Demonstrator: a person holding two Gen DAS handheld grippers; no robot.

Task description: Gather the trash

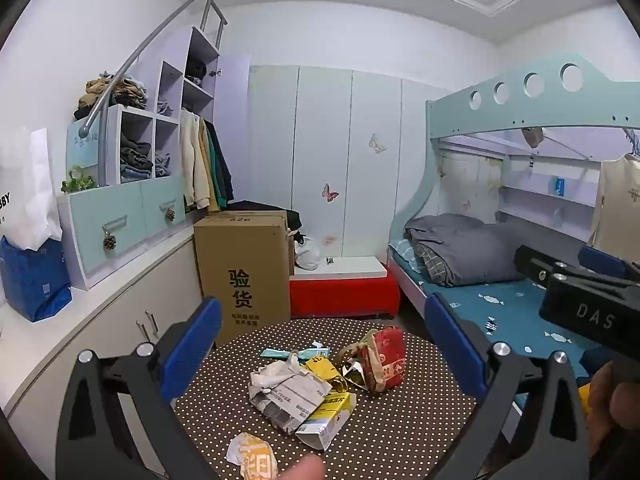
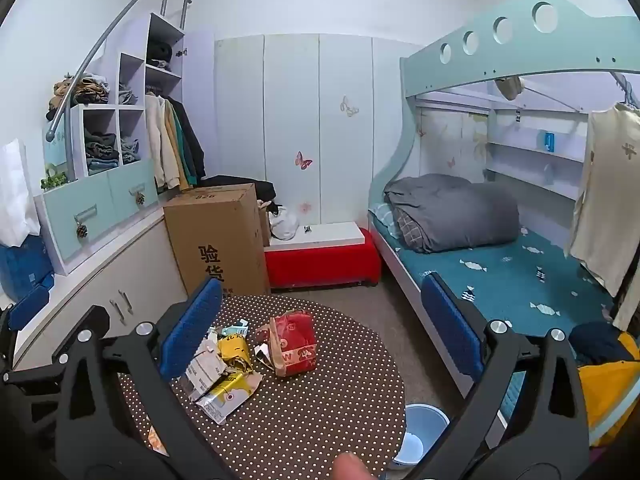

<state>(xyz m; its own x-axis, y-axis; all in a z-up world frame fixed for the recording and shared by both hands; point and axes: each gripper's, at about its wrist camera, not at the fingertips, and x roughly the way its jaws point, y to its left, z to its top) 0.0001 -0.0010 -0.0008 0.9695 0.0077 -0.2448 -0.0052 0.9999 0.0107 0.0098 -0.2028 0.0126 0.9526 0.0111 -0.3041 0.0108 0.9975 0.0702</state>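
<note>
A round brown polka-dot table [image 1: 400, 432] [image 2: 320, 412] carries a heap of trash: a crumpled grey-white paper wrapper [image 1: 286, 390] [image 2: 206, 364], a flattened yellow carton [image 1: 330, 416] [image 2: 230, 394], a red paper bag [image 1: 384, 358] [image 2: 294, 342], and an orange wrapper [image 1: 254, 456] at the near edge. A pale blue bin [image 2: 422, 434] stands on the floor right of the table. My left gripper [image 1: 322, 348] is open and empty above the heap. My right gripper [image 2: 320, 320] is open and empty above the red bag; it also shows in the left wrist view [image 1: 580, 288].
A tall cardboard box [image 1: 244, 268] and a red bench [image 1: 344, 292] stand behind the table. White cabinets [image 1: 120, 320] run along the left. A bunk bed [image 2: 500, 264] with a grey duvet lies on the right. A yellow garment [image 2: 608, 392] lies by the bed.
</note>
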